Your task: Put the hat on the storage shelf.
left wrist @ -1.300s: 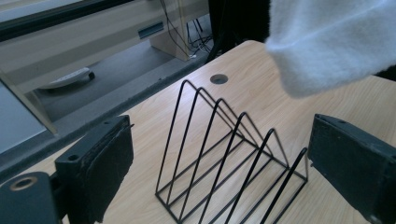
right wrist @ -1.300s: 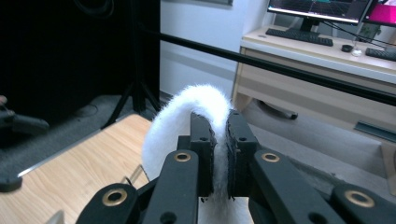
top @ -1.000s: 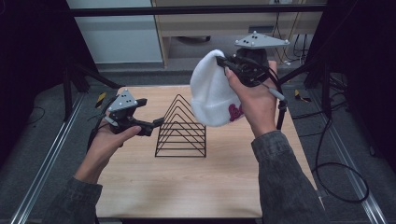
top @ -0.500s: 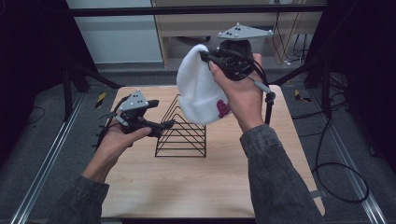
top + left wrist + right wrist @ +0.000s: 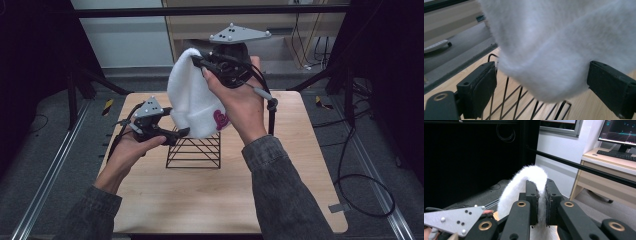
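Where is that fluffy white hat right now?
In the high view the white hat hangs above mid-table from the right gripper, its lower end over the black wire rack, between the left gripper's open jaws.

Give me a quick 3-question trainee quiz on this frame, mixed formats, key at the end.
1. True or false: the right tongs are shut on the white fleece hat.
2. Multiple choice: the lower edge of the hat, seen in the left gripper view, hangs
A. between the open jaws of the left tongs
B. flat on the wooden table
C. inside a drawer
3. Fill in: the black object standing on the table under the hat is a wire ____.

Key:
1. True
2. A
3. rack
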